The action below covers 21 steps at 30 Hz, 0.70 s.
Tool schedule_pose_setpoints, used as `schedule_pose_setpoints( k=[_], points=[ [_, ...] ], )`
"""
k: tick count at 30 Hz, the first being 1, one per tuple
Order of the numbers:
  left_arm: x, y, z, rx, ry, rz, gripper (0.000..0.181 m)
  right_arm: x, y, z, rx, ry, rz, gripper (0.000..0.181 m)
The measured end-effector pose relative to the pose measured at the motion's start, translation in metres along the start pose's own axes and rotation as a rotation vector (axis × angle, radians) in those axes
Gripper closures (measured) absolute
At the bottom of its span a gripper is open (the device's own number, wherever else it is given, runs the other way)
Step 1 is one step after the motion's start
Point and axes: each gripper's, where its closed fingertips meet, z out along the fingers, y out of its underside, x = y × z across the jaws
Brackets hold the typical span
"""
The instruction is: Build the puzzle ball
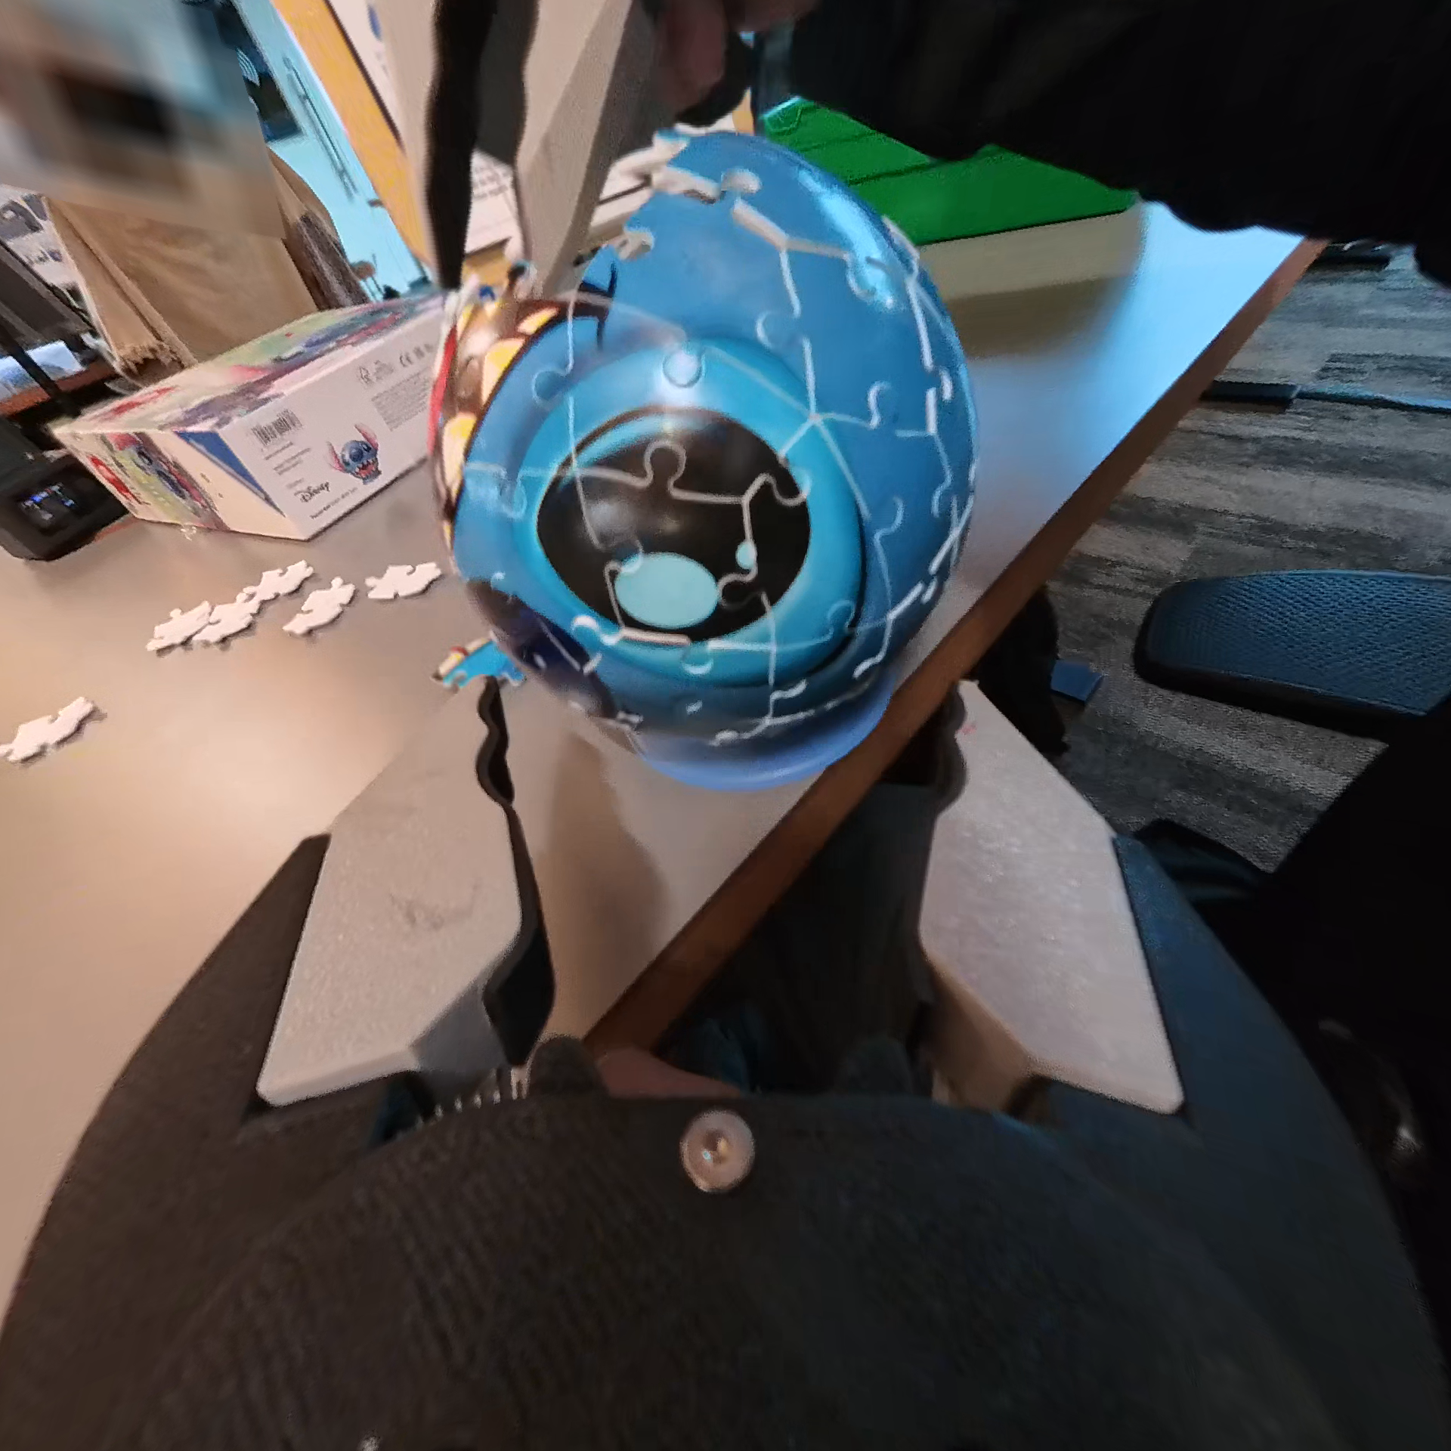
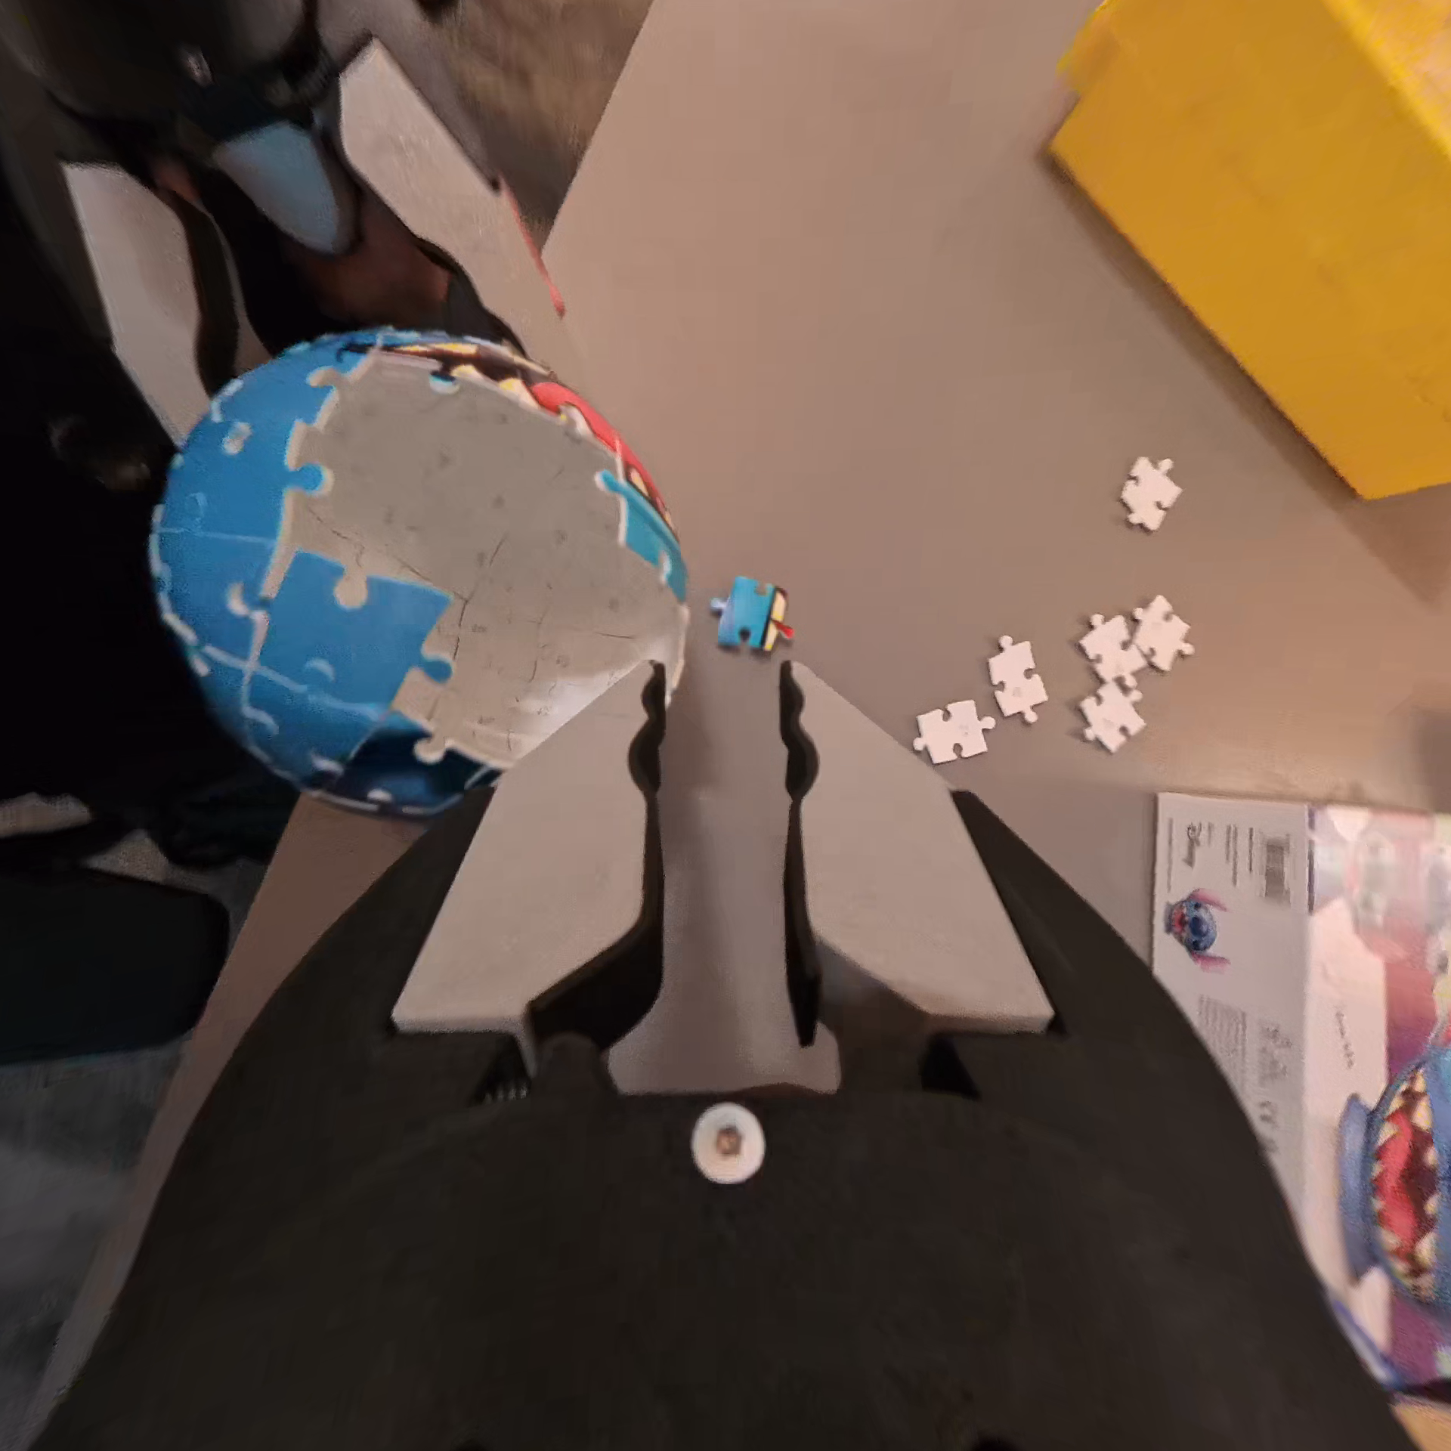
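Left wrist view: the left gripper (image 1: 707,707) stands with its jaws spread wide, one finger either side of the puzzle ball (image 1: 707,487); whether the pads actually press the ball cannot be told, the far finger being hidden behind it; the ball, blue with a large black-and-pale-blue eye printed on it, sits on a blue stand ring (image 1: 754,765) at the table (image 1: 196,785) edge; the right gripper (image 1: 502,267) comes down from above beside the ball's open top; white face-down puzzle pieces (image 1: 298,601) lie scattered on the grey table beyond; one coloured puzzle piece (image 1: 479,667) lies just beside the ball; the printed puzzle box (image 1: 259,447) lies further back; a green box (image 1: 942,180) rests at the far edge; an office chair (image 1: 1295,644) stands off the table.

Right wrist view: the right gripper (image 2: 718,667) has its jaws partly open with a narrow gap and nothing between them; its left fingertip is close against the ball's rim; the ball shows a large unfinished opening with grey piece backs inside; the coloured piece lies just ahead of the fingertips; a yellow box (image 2: 1256,235) occupies the far corner.
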Motion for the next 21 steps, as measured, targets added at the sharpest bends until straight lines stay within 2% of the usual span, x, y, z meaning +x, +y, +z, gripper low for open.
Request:
schedule_pose_setpoints(
  k=[2,4,7,9,11,13,15,21],
  points=[
    [0.001,0.006,-0.005,-0.01,0.008,-0.025,0.074,0.0,0.008,-0.018,0.139,0.002,0.097,0.151],
    [0.002,0.01,-0.007,-0.025,0.017,-0.04,0.074,-0.008,0.023,-0.03,0.264,-0.036,0.21,0.137],
    [0.005,0.004,-0.008,-0.021,0.042,-0.066,0.074,-0.03,0.043,-0.031,0.434,-0.141,0.381,0.106],
    [0.006,-0.003,-0.004,-0.014,0.068,-0.116,0.074,-0.049,0.044,-0.022,0.532,-0.222,0.447,0.099],
    [0.002,-0.006,0.003,-0.027,0.064,-0.152,0.074,-0.06,0.051,0.0,0.519,-0.216,0.458,0.093],
    [-0.003,-0.006,0.01,-0.048,0.048,-0.158,0.073,-0.063,0.057,0.021,0.429,-0.167,0.437,0.086],
    [-0.006,-0.005,0.013,-0.063,0.045,-0.142,0.072,-0.068,0.049,0.027,0.412,-0.161,0.384,0.079],
    [-0.037,0.004,0.018,-0.13,0.061,0.023,0.074,-0.062,0.036,0.039,0.384,-0.041,0.279,0.095]
  ],
)
